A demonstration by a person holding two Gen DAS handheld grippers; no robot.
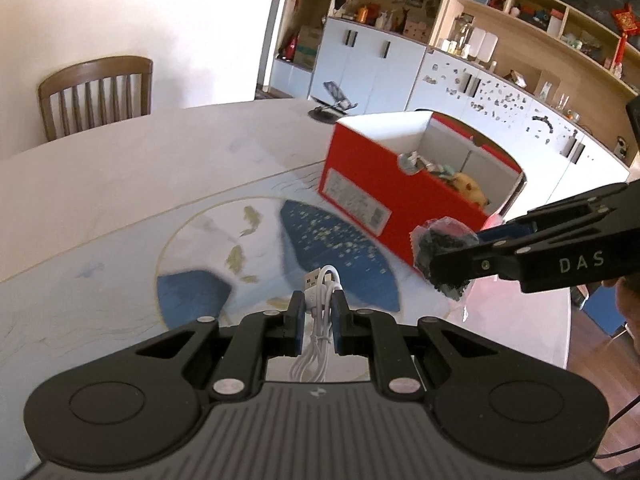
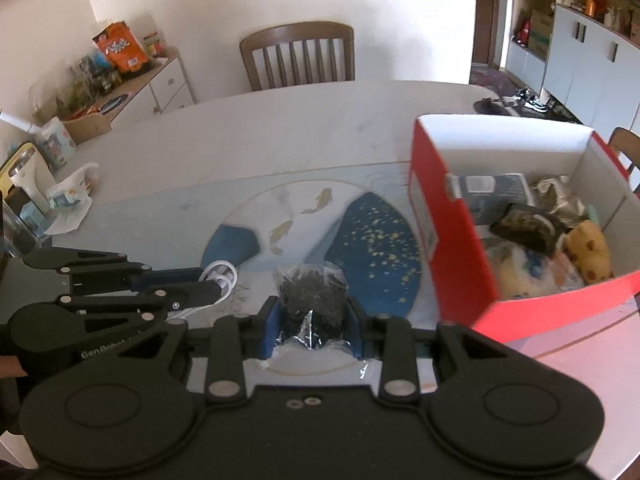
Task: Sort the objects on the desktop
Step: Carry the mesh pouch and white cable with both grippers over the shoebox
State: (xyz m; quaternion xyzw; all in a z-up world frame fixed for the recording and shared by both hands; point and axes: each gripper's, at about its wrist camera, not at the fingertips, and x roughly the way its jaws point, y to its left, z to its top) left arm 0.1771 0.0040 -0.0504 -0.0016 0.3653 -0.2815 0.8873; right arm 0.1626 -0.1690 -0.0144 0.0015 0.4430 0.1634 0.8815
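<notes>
Box (image 2: 452, 240) lies at right of frame, nearer the right claw (image 2: 311, 316) gripping a bag (image 2: 310, 292); left claw (image 1: 317, 312) pinches a cable (image 1: 320, 300).

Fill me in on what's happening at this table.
A person is sorting with two handheld grippers. The left gripper is shut on a coiled white USB cable; the right gripper pinches a clear bag of dark bits. Both are held above the table, beside the part-filled red box.
</notes>
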